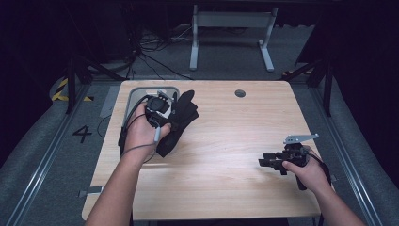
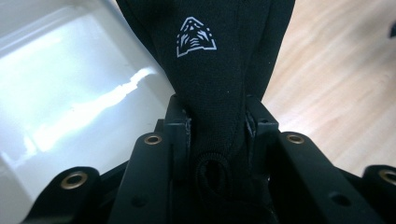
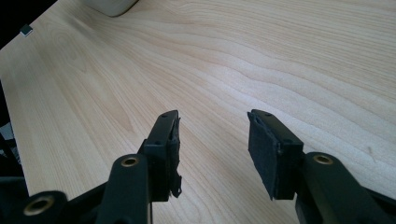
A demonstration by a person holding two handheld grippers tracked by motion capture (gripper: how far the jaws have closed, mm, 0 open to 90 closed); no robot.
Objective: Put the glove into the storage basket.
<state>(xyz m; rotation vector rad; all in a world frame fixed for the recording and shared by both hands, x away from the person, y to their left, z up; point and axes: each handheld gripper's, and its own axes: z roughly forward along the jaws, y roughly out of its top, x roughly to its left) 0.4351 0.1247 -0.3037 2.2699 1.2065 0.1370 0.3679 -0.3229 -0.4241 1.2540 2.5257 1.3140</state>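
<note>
A black stretch-fabric glove with a white arrowhead logo hangs over the left part of the wooden table, beside a pale tray. My left gripper is shut on it, and in the left gripper view both pads squeeze the fabric near its hemmed opening. My right gripper rests low over the table's front right, pointing left. Its jaws stand open over bare wood with nothing between them.
The tray is glossy and pale grey, lying at the table's back left corner; its rim also peeks in at the top of the right gripper view. A small round hole sits near the far edge. White table legs stand on the floor beyond.
</note>
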